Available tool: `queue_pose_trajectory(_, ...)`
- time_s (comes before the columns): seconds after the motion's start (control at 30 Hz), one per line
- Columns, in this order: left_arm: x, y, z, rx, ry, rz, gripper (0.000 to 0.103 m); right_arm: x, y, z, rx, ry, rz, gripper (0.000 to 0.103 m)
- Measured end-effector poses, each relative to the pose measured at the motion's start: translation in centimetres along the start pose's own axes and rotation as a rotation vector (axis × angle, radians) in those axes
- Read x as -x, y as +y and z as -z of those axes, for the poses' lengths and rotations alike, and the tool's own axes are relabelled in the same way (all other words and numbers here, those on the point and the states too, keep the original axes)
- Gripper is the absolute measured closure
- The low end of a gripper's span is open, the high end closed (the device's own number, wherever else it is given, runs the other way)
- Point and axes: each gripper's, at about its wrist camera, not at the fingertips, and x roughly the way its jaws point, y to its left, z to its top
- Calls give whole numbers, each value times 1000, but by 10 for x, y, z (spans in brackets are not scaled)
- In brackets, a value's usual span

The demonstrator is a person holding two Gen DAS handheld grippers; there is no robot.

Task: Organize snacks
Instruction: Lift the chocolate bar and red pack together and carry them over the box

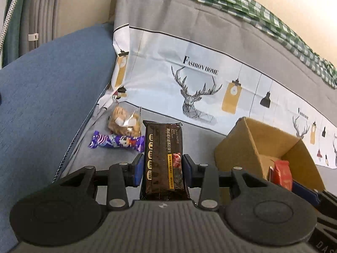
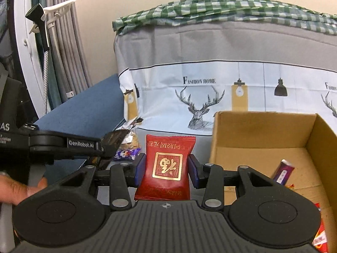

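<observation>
- The left tongs [image 1: 163, 166] pinch a long dark brown biscuit packet [image 1: 163, 158] lengthwise, lifted above the surface, likely bound for the open brown cardboard box [image 1: 238, 145].
- The right tongs [image 2: 166, 168] pinch a red foil sachet [image 2: 167, 166] just beside that box, which already holds snacks.
- 2 snacks remain on the grey sofa seat [image 1: 202, 135]: a purple wrapped bar [image 1: 115, 141] and a clear cracker bag [image 1: 124, 122].

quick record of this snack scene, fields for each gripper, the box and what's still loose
left gripper: shut on dark brown snack pack
right gripper: shut on red packet
cardboard box: open, purple stick snack inside
still loose: purple wrapper, clear cookie bag, both left of the box
</observation>
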Motion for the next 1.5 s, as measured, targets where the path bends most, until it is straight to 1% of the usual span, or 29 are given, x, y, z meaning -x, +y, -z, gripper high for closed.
queue_pose_trajectory(0.27, -8, -9, -2, 13, -3, 29, 60, 11, -23, 2, 1, -10, 34, 59)
queue_pose_trajectory(0.5, -10, -23, -1, 4, -17, 77, 60, 13, -37, 5, -9, -7, 61, 59)
queue_pose_trajectory(0.67, -10, -36, 1, -25, -34, 126, 60, 13, -41, 6, -16, -9, 76, 59)
queue_pose_trajectory(0.93, -1, -54, 5, -92, -83, 193, 60, 14, -46, 6, -23, -17, 93, 59)
queue_pose_trajectory(1.5, 2, -60, 7, -96, -91, 228, 60, 18, -65, 5, -76, -32, 142, 59)
